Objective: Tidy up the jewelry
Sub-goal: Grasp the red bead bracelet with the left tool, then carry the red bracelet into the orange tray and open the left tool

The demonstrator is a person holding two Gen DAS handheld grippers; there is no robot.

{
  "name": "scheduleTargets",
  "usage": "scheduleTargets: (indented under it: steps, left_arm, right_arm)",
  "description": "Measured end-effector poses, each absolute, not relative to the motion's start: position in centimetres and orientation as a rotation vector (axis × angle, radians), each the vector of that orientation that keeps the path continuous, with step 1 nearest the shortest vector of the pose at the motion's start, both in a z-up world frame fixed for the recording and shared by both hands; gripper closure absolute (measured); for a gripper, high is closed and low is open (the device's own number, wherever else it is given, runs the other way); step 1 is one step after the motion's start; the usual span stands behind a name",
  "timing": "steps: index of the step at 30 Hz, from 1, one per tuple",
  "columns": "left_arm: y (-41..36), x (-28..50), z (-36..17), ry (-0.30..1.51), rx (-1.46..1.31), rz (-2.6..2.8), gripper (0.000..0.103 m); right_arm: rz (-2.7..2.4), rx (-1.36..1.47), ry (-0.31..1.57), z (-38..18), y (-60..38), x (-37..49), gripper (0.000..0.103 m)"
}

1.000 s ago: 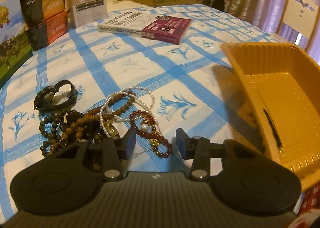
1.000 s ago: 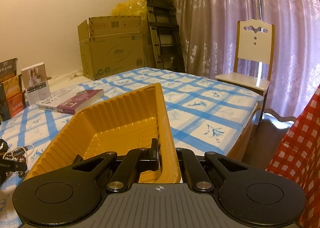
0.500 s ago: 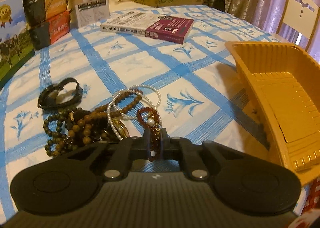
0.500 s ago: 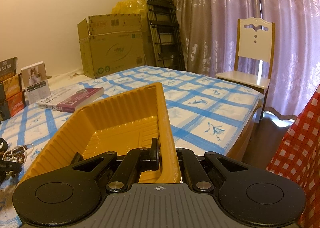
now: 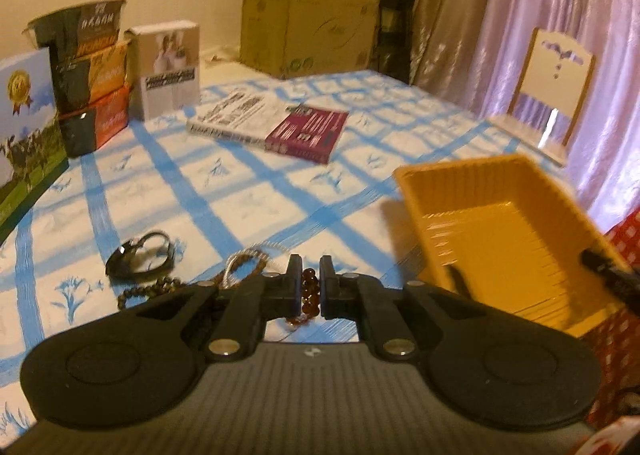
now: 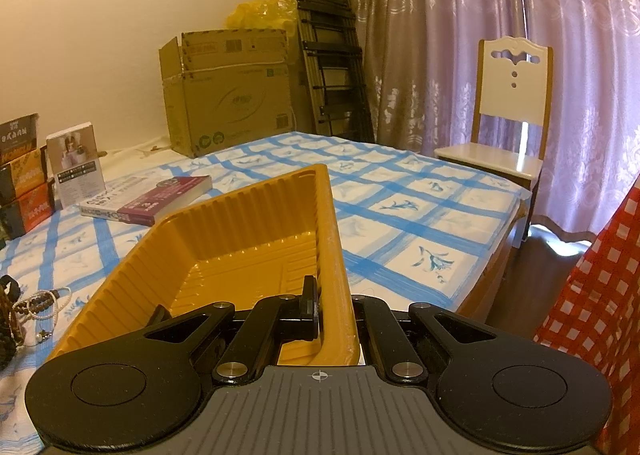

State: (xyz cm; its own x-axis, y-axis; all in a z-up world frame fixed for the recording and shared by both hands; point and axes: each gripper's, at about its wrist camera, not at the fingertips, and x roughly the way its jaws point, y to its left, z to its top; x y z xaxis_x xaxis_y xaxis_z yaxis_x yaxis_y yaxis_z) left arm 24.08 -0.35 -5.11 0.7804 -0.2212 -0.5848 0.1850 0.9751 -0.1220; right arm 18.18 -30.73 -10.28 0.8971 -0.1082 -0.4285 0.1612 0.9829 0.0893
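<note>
The left gripper [image 5: 310, 287] is pinched tight on a string of red beads [image 5: 309, 292]. Only a few beads show in the gap between its fingers; the rest is hidden behind them, and a small bit hangs below. The whole left view is blurry. A second ago these fingers stood wide apart, with the red beads lying on the cloth [image 5: 248, 191] in front of them. Half a second ago they had closed on the beads down at the pile. Now the beads are up off the cloth and the pile looks lower and farther away.

The pile [image 5: 192, 279] of brown and white beads sits just left of the left gripper, partly hidden by its body. A black band [image 5: 140, 255] lies a bit farther left of the pile.

The tray [image 5: 508, 231] is to the right of the left gripper. Its near corner is cut off.

The right gripper [image 6: 336, 303] is clamped on the tray's right wall [image 6: 334, 255], one finger inside and one outside, where that finger is hidden. It looks the same as before. The pile shows at the far left edge of that view, cut off.
</note>
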Motion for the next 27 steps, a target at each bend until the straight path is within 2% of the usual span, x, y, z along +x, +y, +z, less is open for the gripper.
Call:
scheduleTargets:
  steps: [10,22,24,27]
  left_arm:
    - [-5.4,22.7,-2.2,0.591,-0.102,-0.436,0.096]
    - [-10.7,23.0,-6.3,0.743,-0.083,-0.537,0.096]
    - [-10.8,23.2,-6.9,0.762,-0.084,-0.536,0.094]
    - [-10.5,23.0,-7.3,0.769,-0.091,-0.523,0.084]
  right_arm:
    - [-0.117,0.107,0.428,-9.9,-29.8,18.5,0.100]
    - [-0.093,0.113,0.436,-9.9,-29.5,19.0,0.100]
    - [-0.091,0.111,0.434,-9.8,-29.4,18.9,0.100]
    - [-0.089,0.113,0.433,-9.8,-29.4,18.8,0.100]
